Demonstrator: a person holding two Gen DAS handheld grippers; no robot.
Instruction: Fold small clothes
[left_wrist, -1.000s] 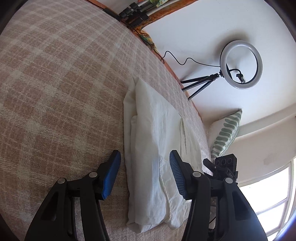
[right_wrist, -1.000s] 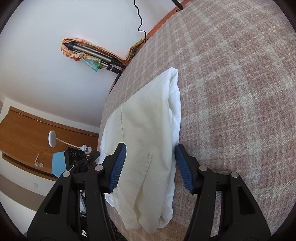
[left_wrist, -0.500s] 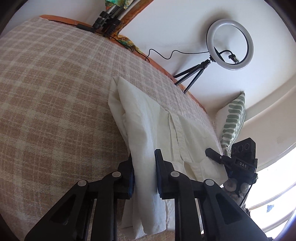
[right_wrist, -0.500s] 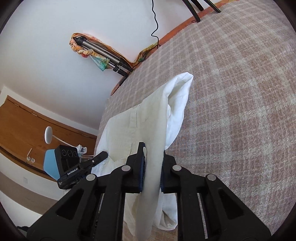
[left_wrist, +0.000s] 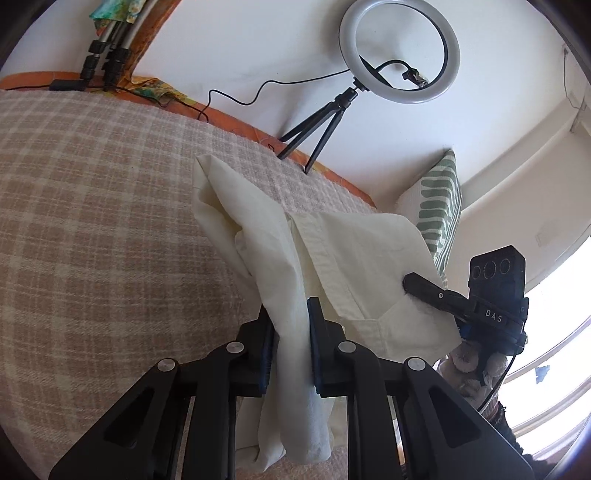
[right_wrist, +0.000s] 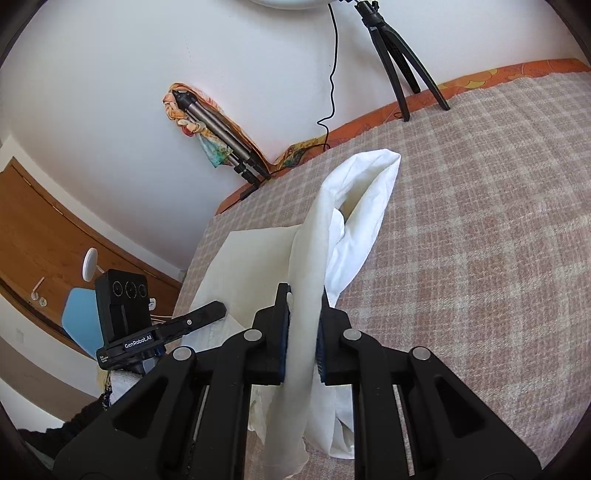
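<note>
Two wrist fisheyes look forward and downward over a checked bed (left_wrist: 92, 221), close above a cream garment (left_wrist: 343, 258); both views share it, with a tripod (right_wrist: 402, 70) toward one o'clock.

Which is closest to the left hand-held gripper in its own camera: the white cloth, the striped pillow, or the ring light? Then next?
1. White cloth, pinched in the left hand-held gripper.
2. Striped pillow, right, by the wall.
3. Ring light, top, highest up the wall.

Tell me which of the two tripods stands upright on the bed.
The black tripod carrying the ring light stands upright at the bed's far edge. The grey tripod, folded, only leans against the wall.
</note>
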